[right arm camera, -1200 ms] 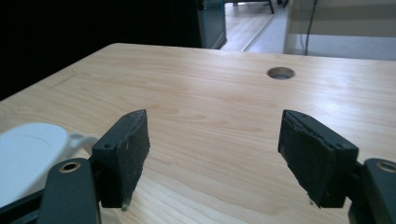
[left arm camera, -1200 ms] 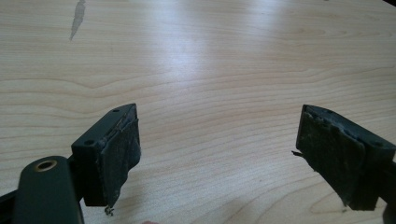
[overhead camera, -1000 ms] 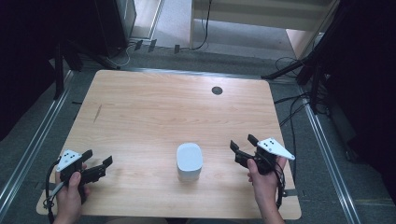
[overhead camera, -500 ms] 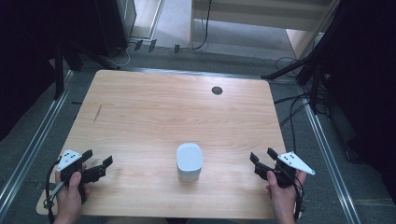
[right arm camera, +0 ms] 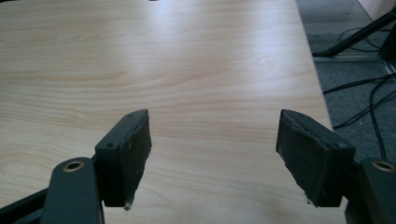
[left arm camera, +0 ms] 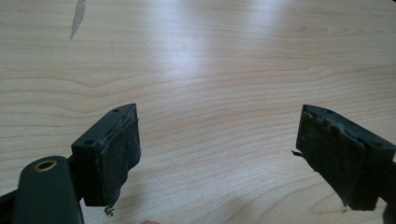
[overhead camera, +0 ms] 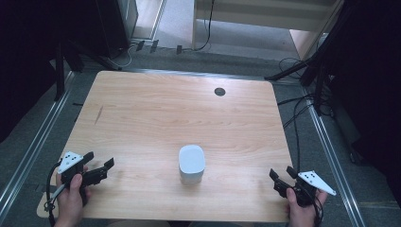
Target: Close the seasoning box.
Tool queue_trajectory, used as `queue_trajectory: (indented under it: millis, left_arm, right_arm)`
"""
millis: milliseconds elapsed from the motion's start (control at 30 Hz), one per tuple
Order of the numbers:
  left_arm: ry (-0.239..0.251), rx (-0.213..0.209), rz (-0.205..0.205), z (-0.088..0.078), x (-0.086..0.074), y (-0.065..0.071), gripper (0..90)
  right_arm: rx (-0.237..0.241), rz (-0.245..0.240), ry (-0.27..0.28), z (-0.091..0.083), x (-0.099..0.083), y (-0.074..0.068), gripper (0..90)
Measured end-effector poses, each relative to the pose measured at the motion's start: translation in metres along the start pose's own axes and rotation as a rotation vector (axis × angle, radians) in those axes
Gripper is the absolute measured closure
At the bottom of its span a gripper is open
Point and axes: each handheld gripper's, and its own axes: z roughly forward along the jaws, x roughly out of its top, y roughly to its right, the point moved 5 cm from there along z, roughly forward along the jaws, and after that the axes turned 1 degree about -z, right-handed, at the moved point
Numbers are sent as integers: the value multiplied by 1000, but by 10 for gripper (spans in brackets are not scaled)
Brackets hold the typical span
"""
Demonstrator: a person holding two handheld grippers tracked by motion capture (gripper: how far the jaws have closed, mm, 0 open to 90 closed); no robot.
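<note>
A small white rounded box (overhead camera: 192, 163) stands on the wooden table (overhead camera: 156, 113), near the middle of its front half. My left gripper (overhead camera: 99, 166) rests at the front left corner, held in a hand, open with nothing between its jaws. In the left gripper view my left gripper (left arm camera: 217, 158) has its pads (left arm camera: 119, 151) wide apart over bare wood. At the front right corner my right gripper (overhead camera: 280, 174) stands open too. In the right gripper view my right gripper (right arm camera: 212, 156) is empty, near the table's right edge.
A dark round grommet hole (overhead camera: 219, 91) lies at the back of the table. A dark streak (overhead camera: 98, 115) marks the wood at the left. Cables (overhead camera: 302, 104) and black stands lie on the grey floor right of the table; metal rails run along both sides.
My right gripper has drawn back from beside the white box to the front right corner of the table. The left gripper has stayed in place.
</note>
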Motion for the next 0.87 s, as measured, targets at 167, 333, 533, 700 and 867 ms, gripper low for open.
queue_trajectory:
  millis: [167,333,533,700,867]
  left_arm:
    - [4,1,-1,0,0,0,140]
    - [5,-1,1,0,0,0,140]
    - [8,1,-17,1,1,-2,140]
    - [7,-3,-20,1,1,-3,140]
    - [4,-2,-26,1,1,-3,140]
  right_arm:
    - [-16,20,-5,-4,-7,9,286]
    - [-40,-31,-4,-5,-8,5,293]
    - [-45,-85,-13,-4,-9,0,301]
    - [-43,-63,-14,-4,-9,1,319]
    - [-60,-75,-24,-3,-9,1,338]
